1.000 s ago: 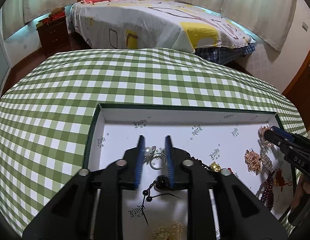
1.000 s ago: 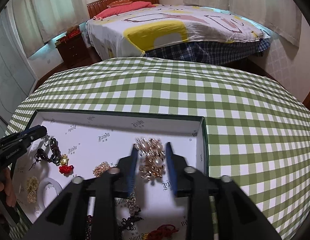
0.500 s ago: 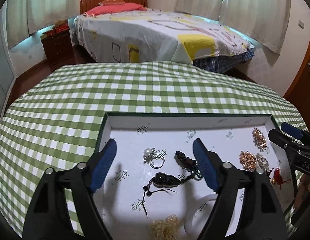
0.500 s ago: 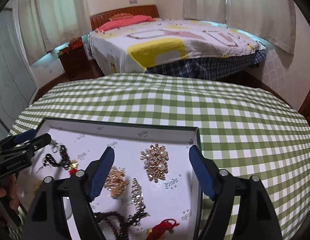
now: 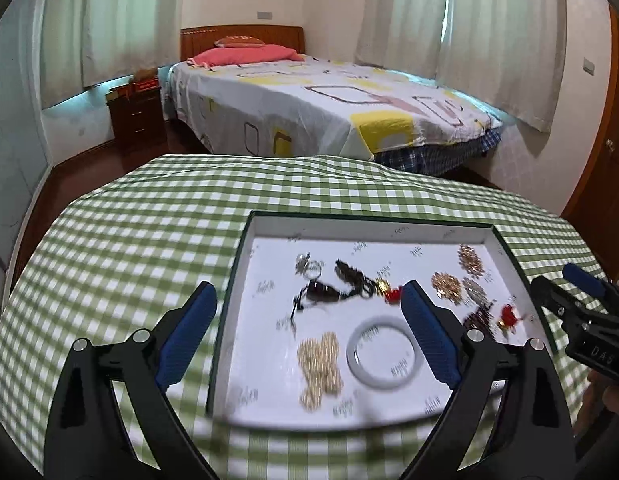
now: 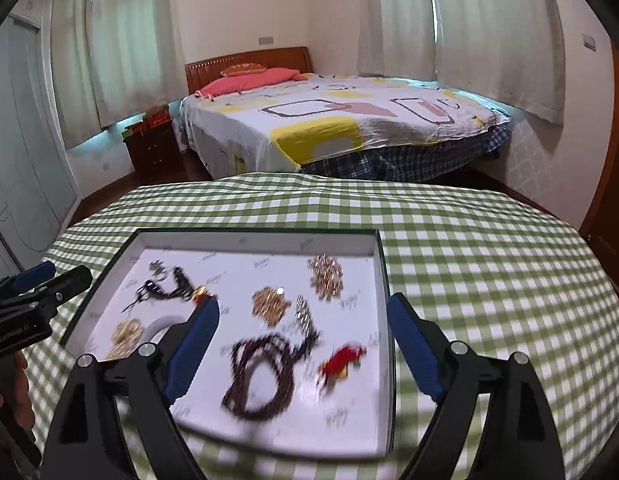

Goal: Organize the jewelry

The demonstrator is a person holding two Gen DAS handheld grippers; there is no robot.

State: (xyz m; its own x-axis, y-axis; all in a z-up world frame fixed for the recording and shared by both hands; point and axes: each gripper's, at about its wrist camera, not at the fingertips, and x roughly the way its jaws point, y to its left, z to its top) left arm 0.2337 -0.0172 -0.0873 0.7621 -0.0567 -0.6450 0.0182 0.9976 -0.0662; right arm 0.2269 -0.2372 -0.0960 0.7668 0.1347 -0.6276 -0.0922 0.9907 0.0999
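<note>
Jewelry sits spread in the white tray (image 5: 503,242), both claws (image 5: 309,336) (image 6: 303,346) apart and empty above it; next likely needs a pick chosen.

A table (image 5: 149,216) draped in a green-and-white checked cloth lies under the jaws. Beyond them stands a bed (image 5: 317,112) with a patterned white sheet and a pink pillow (image 5: 245,54). Left of it, a dark wooden nightstand (image 5: 135,120). Pale curtains (image 6: 489,28) hang behind.
</note>
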